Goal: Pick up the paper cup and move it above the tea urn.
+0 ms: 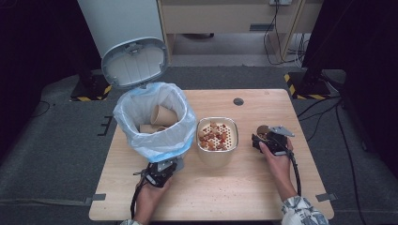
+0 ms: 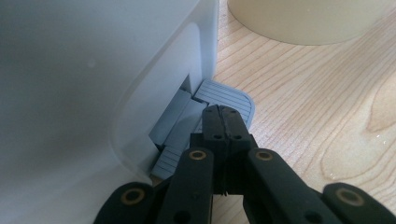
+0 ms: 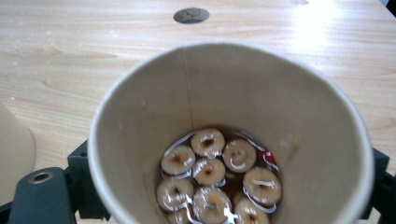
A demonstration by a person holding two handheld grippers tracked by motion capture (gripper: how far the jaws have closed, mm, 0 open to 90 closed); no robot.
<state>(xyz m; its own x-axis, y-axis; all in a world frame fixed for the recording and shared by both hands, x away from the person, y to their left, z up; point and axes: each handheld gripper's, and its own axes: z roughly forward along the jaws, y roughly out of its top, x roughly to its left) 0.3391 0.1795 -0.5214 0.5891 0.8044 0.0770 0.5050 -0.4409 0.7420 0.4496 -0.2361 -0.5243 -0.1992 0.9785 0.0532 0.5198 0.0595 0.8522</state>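
the left gripper point(image 2: 223, 122) is seen with its jaws pressed together, tips resting on the grey pedal point(image 2: 224, 95) at the foot of the white bin point(image 1: 155, 123), whose lid point(image 1: 134, 62) is raised behind it. the right gripper point(image 1: 264, 138) is closed around a paper cup point(image 3: 231, 135), held upright between the jaws; ring-shaped pieces point(image 3: 210, 170) in reddish liquid are seen at its bottom. between the two grippers a cream container point(image 1: 216, 140) is set on the wooden table point(image 1: 225, 197).

no readable text, label or number shows anywhere.
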